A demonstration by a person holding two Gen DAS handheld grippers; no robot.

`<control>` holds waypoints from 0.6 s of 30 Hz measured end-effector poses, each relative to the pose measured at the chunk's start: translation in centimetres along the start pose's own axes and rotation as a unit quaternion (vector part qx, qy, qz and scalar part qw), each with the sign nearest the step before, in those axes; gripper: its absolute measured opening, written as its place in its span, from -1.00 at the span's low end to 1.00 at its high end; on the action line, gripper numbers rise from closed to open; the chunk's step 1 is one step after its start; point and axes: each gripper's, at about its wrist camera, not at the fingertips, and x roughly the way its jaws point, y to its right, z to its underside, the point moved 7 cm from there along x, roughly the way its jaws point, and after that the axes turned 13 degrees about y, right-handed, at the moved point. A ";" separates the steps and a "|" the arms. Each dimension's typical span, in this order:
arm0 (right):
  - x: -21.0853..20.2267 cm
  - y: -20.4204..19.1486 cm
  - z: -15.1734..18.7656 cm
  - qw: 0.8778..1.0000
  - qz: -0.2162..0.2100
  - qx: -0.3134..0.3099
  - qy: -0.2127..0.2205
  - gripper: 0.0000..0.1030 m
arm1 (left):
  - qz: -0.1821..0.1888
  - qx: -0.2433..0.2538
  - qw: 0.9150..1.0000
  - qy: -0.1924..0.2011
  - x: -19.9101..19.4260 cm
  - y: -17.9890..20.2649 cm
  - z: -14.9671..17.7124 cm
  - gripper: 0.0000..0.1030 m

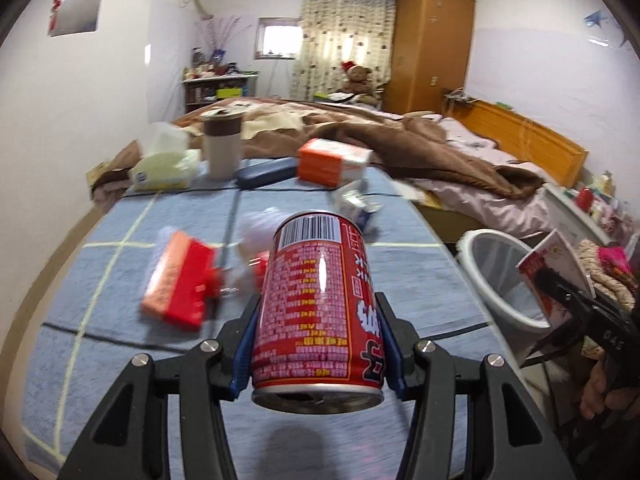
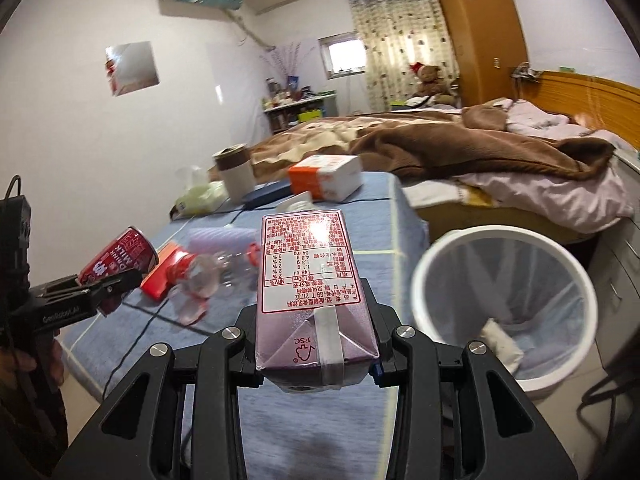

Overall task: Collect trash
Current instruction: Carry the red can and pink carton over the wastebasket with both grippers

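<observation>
My left gripper [image 1: 318,312] is shut on a red drink can [image 1: 320,304] and holds it above the blue table [image 1: 400,280]; the can also shows in the right wrist view [image 2: 120,258]. My right gripper [image 2: 310,308] is shut on a purple milk carton [image 2: 310,280], held near the table's right edge, left of the white trash bin [image 2: 500,280]. The carton and right gripper show at the right of the left wrist view [image 1: 556,276], over the bin [image 1: 496,276]. A crushed clear plastic bottle [image 2: 212,276] and a red pack [image 1: 180,284] lie on the table.
At the table's far end stand a cup [image 1: 222,144], a tissue pack [image 1: 164,166], a dark case [image 1: 266,172] and an orange-white box [image 1: 332,160]. A small carton [image 1: 356,200] lies near it. A bed with a brown blanket [image 2: 460,140] is behind. The bin holds a white wad [image 2: 500,344].
</observation>
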 end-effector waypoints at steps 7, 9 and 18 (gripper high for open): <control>-0.4 3.3 -0.9 0.999 0.040 0.004 0.007 -0.27 | 0.036 0.025 0.999 0.009 1.3 5.3 -1.2 0.06; -0.5 4.4 -1.2 0.999 0.053 0.005 0.008 -0.27 | 0.047 0.031 0.998 0.009 1.8 6.8 -1.3 0.06; -0.3 8.5 -1.4 0.995 0.099 0.016 -0.008 -0.27 | 0.102 0.070 0.992 -0.004 4.5 13.8 -1.2 0.06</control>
